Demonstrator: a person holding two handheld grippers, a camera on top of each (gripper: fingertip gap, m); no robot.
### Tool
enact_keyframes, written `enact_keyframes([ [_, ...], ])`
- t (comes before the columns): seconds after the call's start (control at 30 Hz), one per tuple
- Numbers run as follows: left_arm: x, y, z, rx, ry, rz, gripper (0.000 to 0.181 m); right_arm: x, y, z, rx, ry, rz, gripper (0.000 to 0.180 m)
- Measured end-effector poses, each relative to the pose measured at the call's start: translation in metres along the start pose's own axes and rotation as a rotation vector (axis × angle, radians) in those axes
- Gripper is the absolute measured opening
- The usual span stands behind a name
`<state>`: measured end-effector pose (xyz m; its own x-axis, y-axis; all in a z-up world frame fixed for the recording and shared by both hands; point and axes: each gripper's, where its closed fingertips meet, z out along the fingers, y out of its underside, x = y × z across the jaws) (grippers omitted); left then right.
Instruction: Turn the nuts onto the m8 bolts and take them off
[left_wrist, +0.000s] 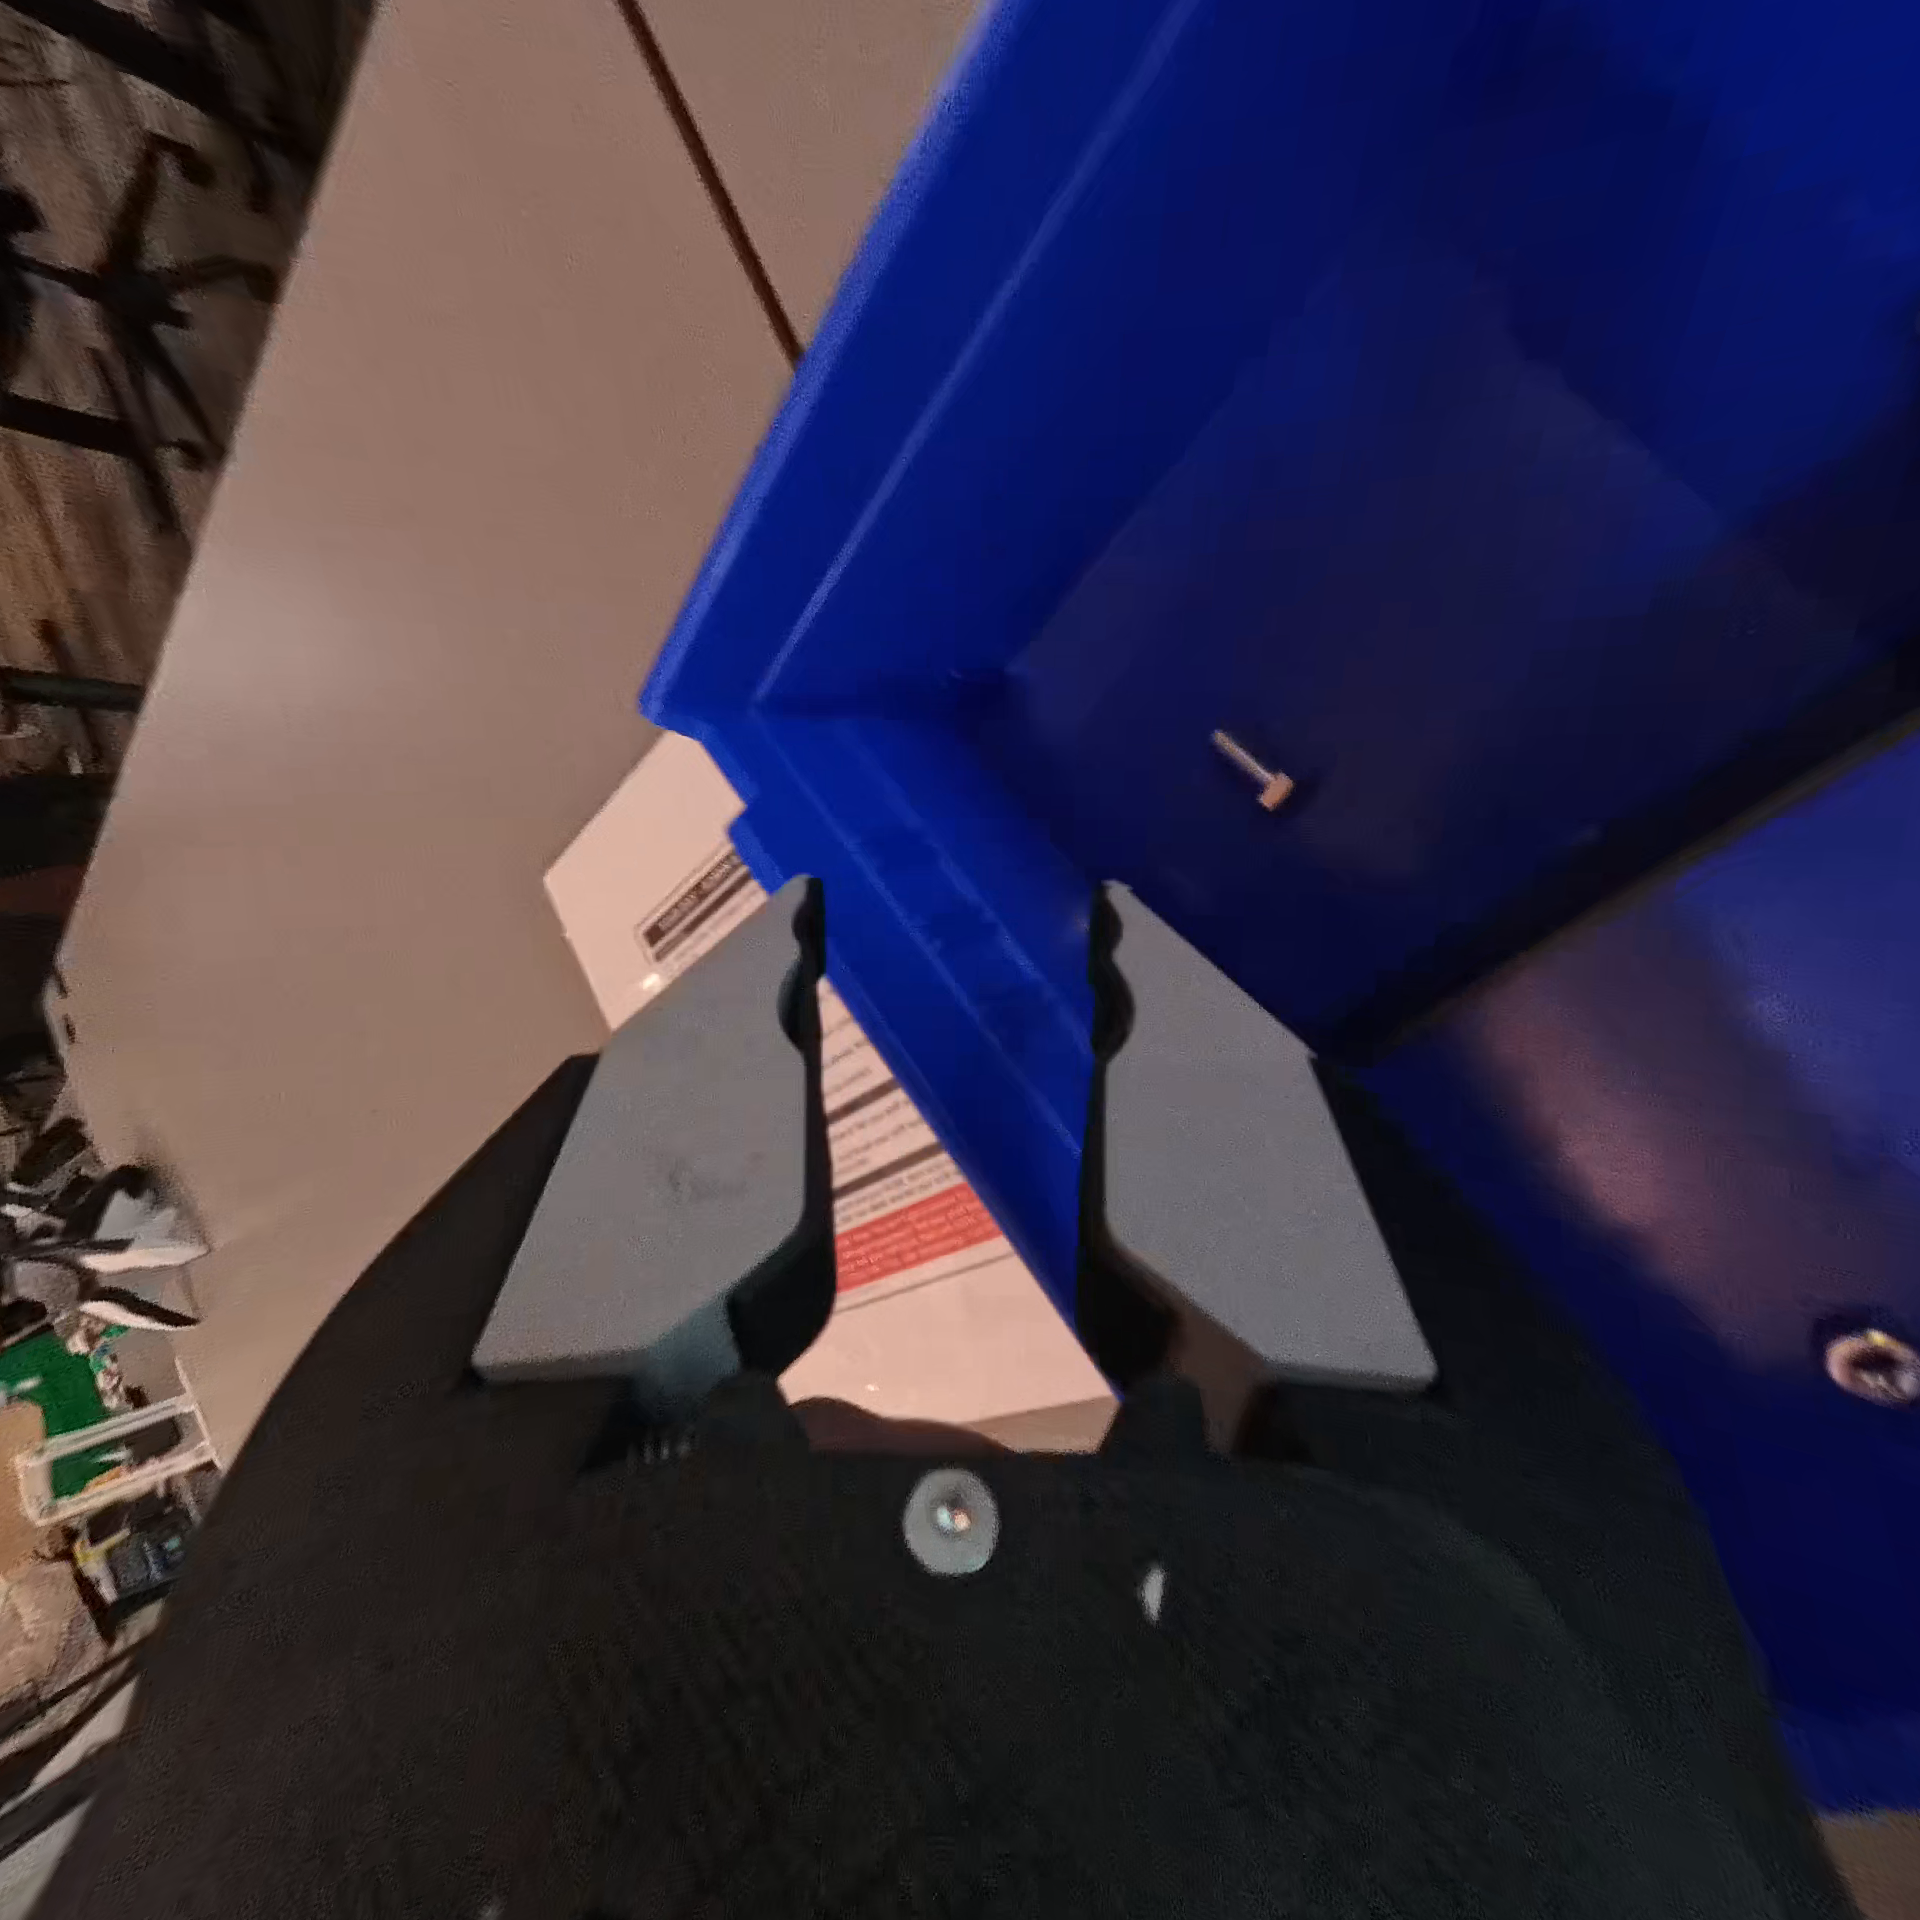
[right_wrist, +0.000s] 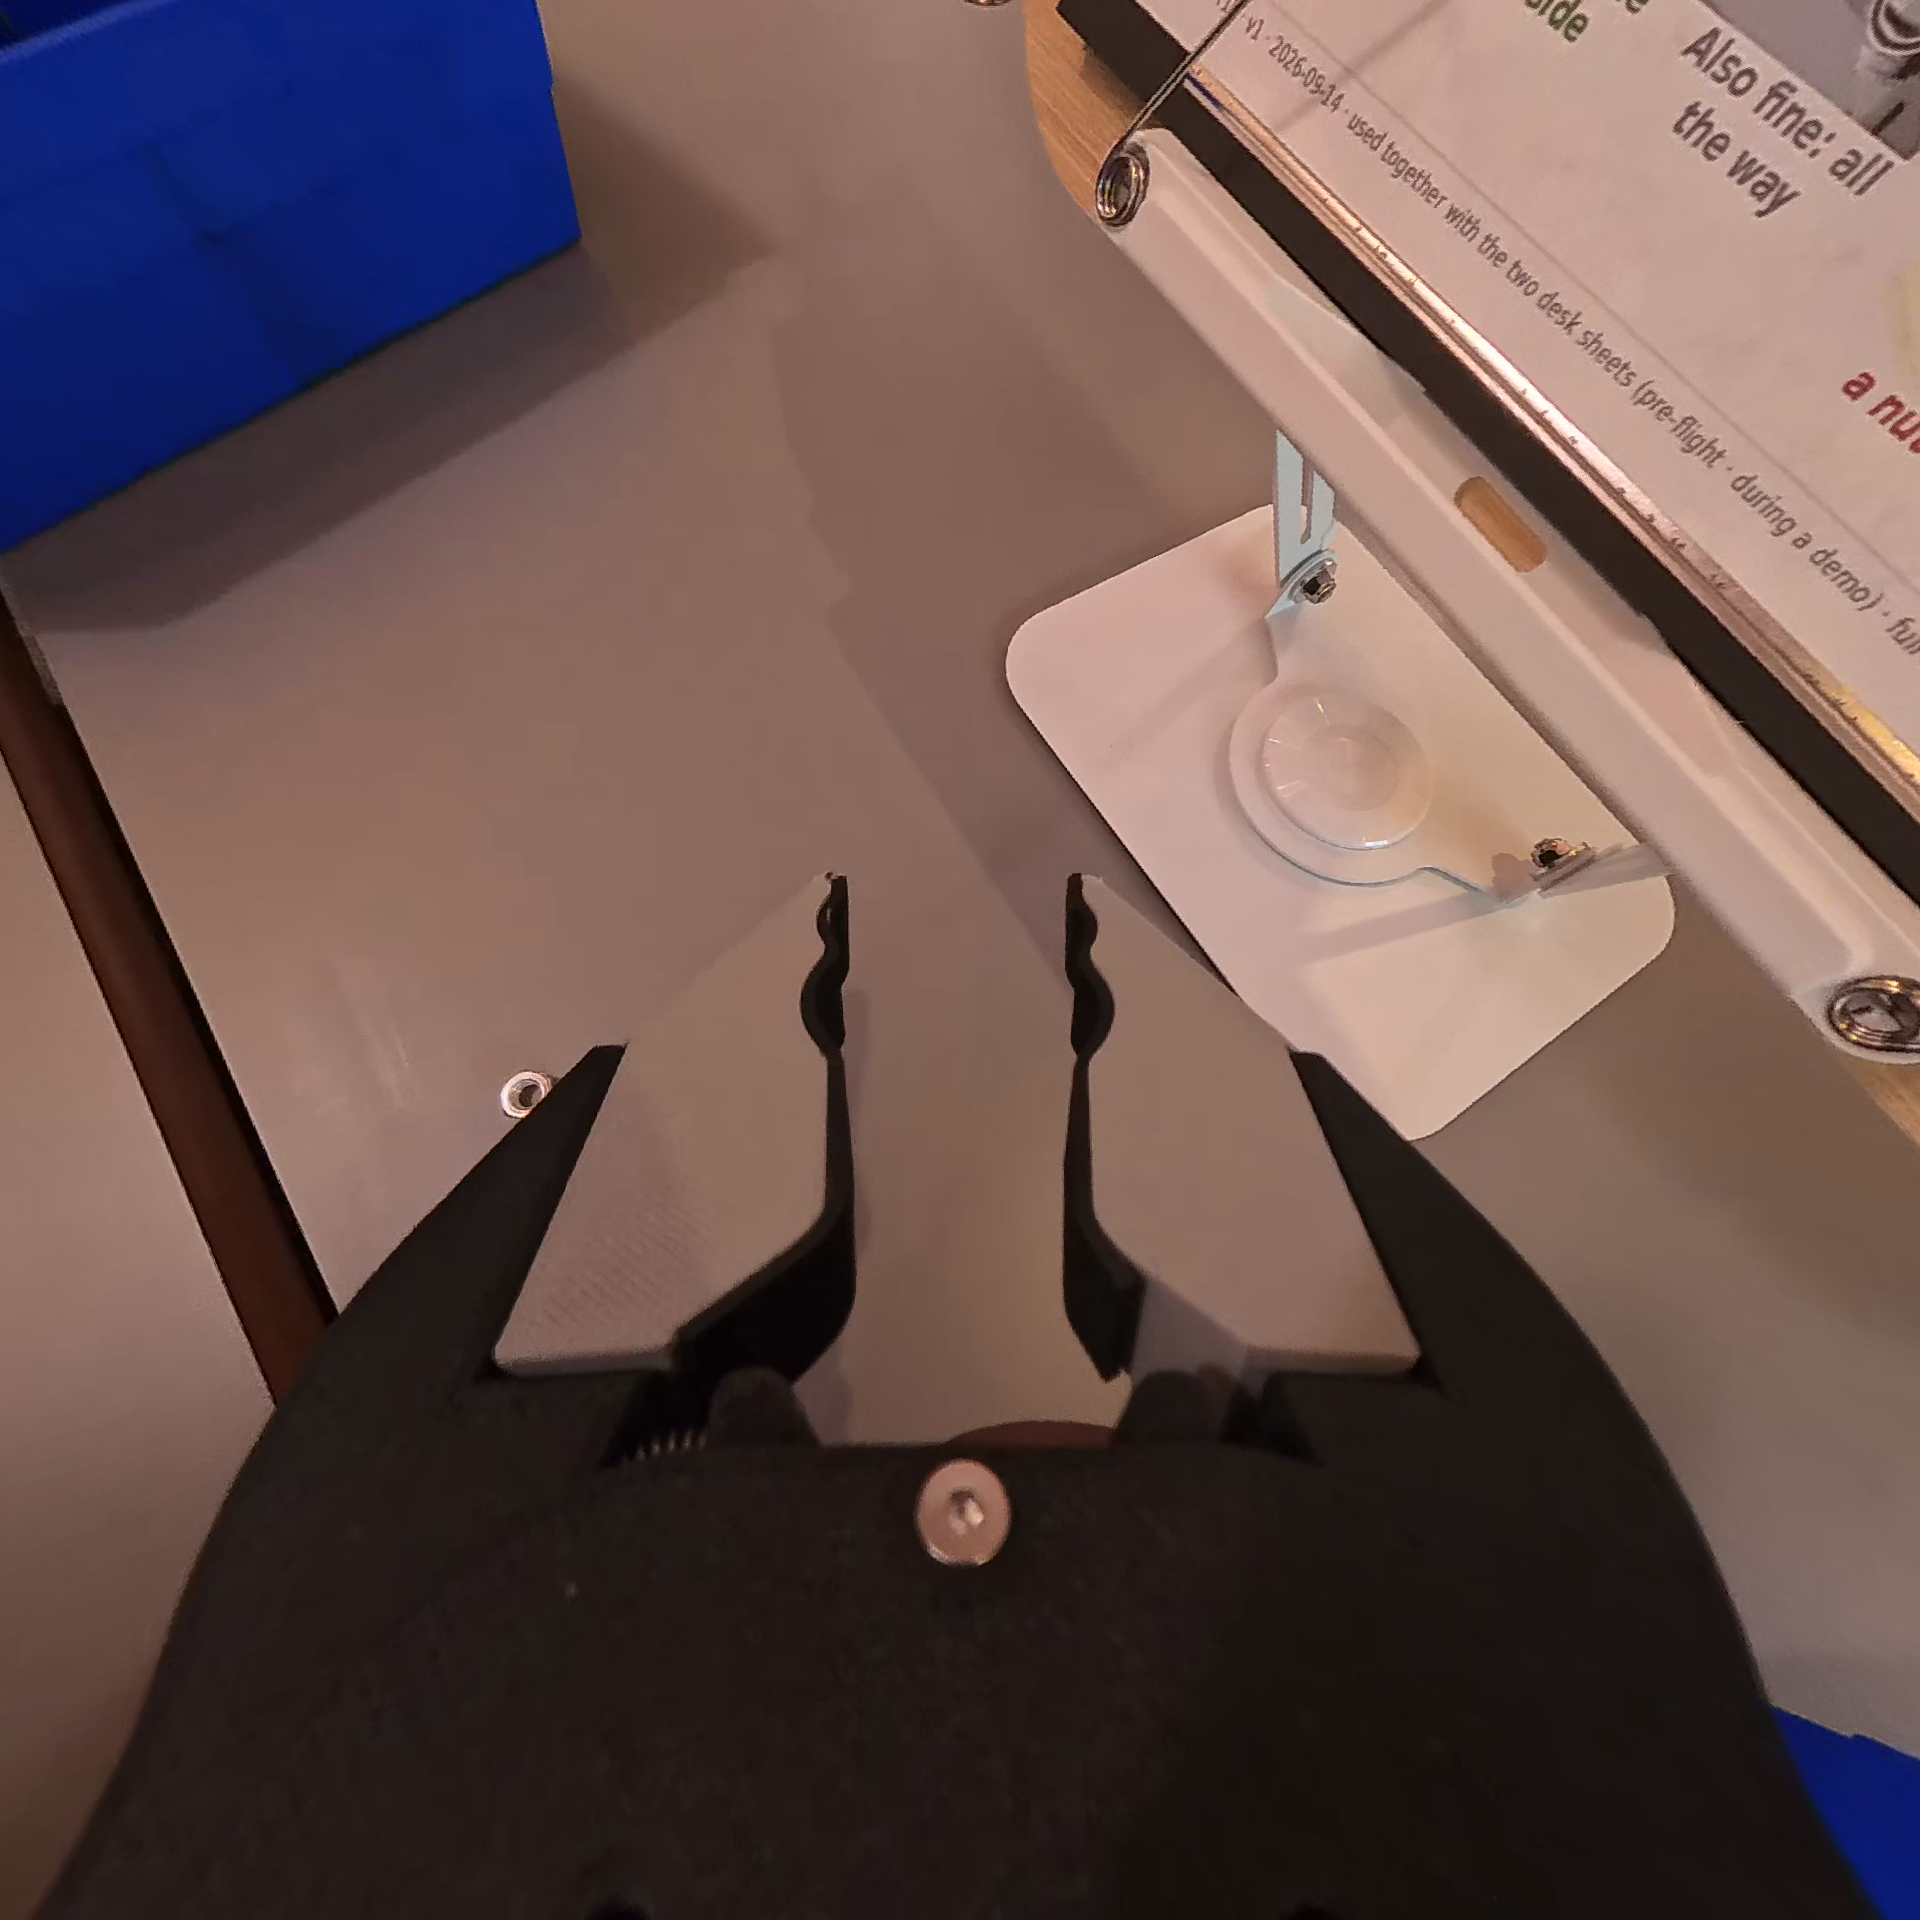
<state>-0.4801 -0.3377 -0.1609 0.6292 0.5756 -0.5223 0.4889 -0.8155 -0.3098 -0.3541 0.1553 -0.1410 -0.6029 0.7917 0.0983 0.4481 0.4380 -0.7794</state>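
Observation:
In the left wrist view my left gripper (left_wrist: 956, 904) is open and empty, its jaws astride the near corner wall of a blue bin (left_wrist: 914, 748). A single bolt (left_wrist: 1252, 769) lies on that bin's floor, beyond and right of the fingertips. A second blue bin (left_wrist: 1662, 1091) at the right holds a silver nut (left_wrist: 1870, 1363). In the right wrist view my right gripper (right_wrist: 954, 894) is open and empty above the grey table (right_wrist: 623, 675). A silver nut (right_wrist: 523, 1094) lies on the table just left of the left finger.
A white stand base (right_wrist: 1340, 831) with a tilted board holding a printed sheet (right_wrist: 1558, 260) stands to the right of my right gripper. A blue bin (right_wrist: 260, 229) sits at the far left. A printed sheet (left_wrist: 914, 1195) lies under my left gripper. A dark table edge (right_wrist: 135, 956) runs along the left. About 50 cm separates my left fingertips from my right.

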Motion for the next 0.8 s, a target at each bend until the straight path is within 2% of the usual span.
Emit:
enact_keyframes([
  [0.1, -0.026, -0.013, -0.009, 0.028, -0.121, -0.079, 0.046, 0.0, -0.001, -0.002, 0.004, 0.001, 0.002, 0.039],
  [0.2, -0.046, 0.001, -0.005, -0.079, -0.196, -0.107, 0.05, 0.001, -0.002, -0.004, 0.011, 0.002, 0.003, 0.039],
  [0.43, -0.046, 0.022, 0.018, -0.142, -0.047, -0.303, 0.064, 0.003, -0.006, -0.009, 0.028, 0.004, 0.0, 0.039],
  [0.47, -0.042, 0.02, 0.02, -0.131, 0.008, -0.317, 0.054, 0.003, -0.007, -0.01, 0.03, 0.004, 0.001, 0.039],
  [0.5, -0.03, 0.016, 0.021, -0.121, 0.099, -0.316, 0.029, 0.004, -0.007, -0.01, 0.031, 0.005, 0.002, 0.039],
  [0.53, -0.023, 0.012, 0.022, -0.106, 0.15, -0.321, 0.016, 0.004, -0.007, -0.011, 0.032, 0.006, 0.001, 0.039],
  [0.67, -0.021, -0.009, 0.029, -0.046, 0.175, -0.248, 0.014, 0.004, -0.007, -0.011, 0.031, 0.008, -0.001, 0.039],
  [0.8, 0.008, -0.054, 0.026, 0.088, 0.33, -0.126, 0.01, 0.004, -0.007, -0.011, 0.029, 0.01, -0.005, 0.039],
])
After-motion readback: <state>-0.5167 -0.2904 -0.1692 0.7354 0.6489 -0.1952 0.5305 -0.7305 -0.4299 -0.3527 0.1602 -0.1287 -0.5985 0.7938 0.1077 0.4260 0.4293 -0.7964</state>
